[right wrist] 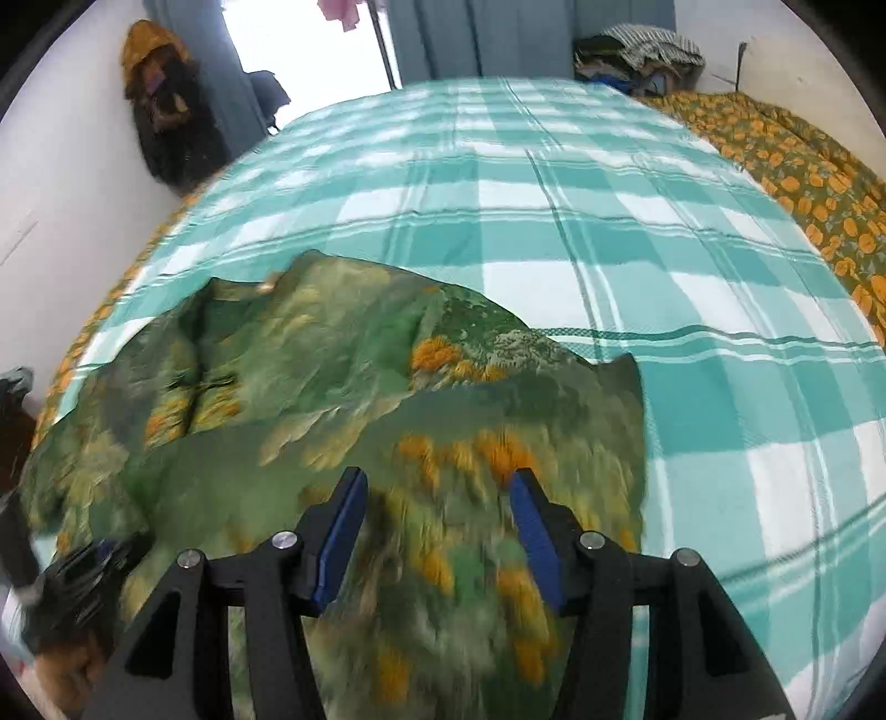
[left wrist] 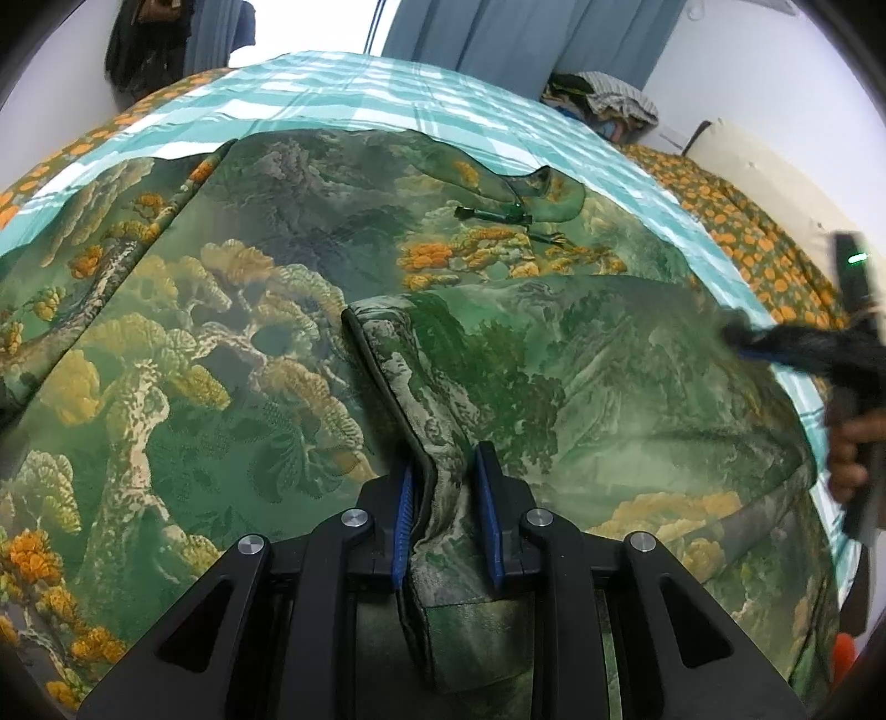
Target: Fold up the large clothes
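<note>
Blue-padded fingers of the left gripper (left wrist: 443,487) sit nearest in the left wrist view, pinched onto a raised ridge of the green printed garment (left wrist: 232,343) — a dark-edged hem runs up between the pads. Beyond them the cloth spreads flat across the bed, patterned with trees, mountains and orange blossoms, and a small green fastening (left wrist: 498,213) lies near its far collar end. At the right edge, the right gripper (left wrist: 742,338) appears blurred over the cloth's border.

From the right wrist view, the right gripper's fingers stand wide apart with nothing between them, hovering just above the blurred garment, whose near edge fills the lower frame. Past it stretches the teal-and-white checked bedsheet (right wrist: 554,232) — bare to the far end. An orange-flowered green cover (right wrist: 803,183) flanks the sheet, and blue curtains (right wrist: 443,39) hang beyond.
</note>
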A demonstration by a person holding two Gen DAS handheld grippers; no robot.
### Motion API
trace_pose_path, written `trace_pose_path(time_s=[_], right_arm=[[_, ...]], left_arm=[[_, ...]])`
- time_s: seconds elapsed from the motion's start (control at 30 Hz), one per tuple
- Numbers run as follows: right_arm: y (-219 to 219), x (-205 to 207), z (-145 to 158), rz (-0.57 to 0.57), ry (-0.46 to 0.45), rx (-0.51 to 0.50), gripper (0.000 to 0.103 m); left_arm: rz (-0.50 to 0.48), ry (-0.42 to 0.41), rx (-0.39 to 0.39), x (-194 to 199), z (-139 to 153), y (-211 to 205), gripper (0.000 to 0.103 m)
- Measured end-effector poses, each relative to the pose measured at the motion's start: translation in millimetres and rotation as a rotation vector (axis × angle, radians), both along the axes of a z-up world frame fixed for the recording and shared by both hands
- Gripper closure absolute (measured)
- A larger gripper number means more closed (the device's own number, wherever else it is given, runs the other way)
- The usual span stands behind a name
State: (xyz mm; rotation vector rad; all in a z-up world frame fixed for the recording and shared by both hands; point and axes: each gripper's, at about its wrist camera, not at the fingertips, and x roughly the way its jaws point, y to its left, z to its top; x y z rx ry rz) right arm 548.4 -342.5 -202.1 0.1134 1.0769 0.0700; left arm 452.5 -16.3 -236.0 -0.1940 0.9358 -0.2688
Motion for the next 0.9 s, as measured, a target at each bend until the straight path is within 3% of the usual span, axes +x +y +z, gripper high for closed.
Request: trace_pose_path(time_s=[0.07,0.17,0.27,0.4,0.47,0.57,0.67,0.7,0.73,0.77,0.8,0.83,0.9], right_arm=[[-1,7,-25,0.005,0.061,0.014,0.048],[-5,5,-28,-0.01,0.042,0.032,0.048],[-2,-7,-12,-0.006,0.038,-0.002,0.048],[11,-73,29,0.046,-0.08,0.023,0.048],[22,-102,31,0.086,-0.108,0.03,0.048],[38,-114,-7,0.152,-0.014,-0.038,0.048],[36,-115,-14,0.143,-0.037,-0.037,0.048],[36,-119,-5,0.114,-0.044,-0.038,0.048],[36,-126,4,0.094,-0.063,-0.04,0.048],[37,-136,14,0.089,-0.087,-0.037,0.048],[38,-147,23,0.093,-0.117,-0.031,0.048],[40,-163,33,0.104,-0.147,-0.023,0.048],[43,-194,41,0.115,-0.184,-0.026,0.046]], left_arm=[[-0.001,-0.006,0.017,-1,-1,-2,0.08],[-0.004,-0.014,0.039,-1,-2,-5,0.08],[-0.002,-0.013,0.027,0,-3,-4,0.08],[-0.002,-0.014,0.025,1,-3,-4,0.08],[-0.002,-0.014,0.033,1,-2,-5,0.08],[-0.003,-0.008,0.051,2,-1,-7,0.08],[-0.008,0.006,0.064,3,5,-10,0.076],[-0.008,0.015,0.069,1,10,-9,0.066],[-0.009,0.02,0.071,-1,14,-8,0.047],[-0.007,0.02,0.074,-6,18,-6,0.037],[0.006,0.012,0.086,-15,25,-2,0.02],[0.019,0.004,0.093,-22,28,1,0.012],[0.039,0.004,0.076,-41,36,11,0.011]])
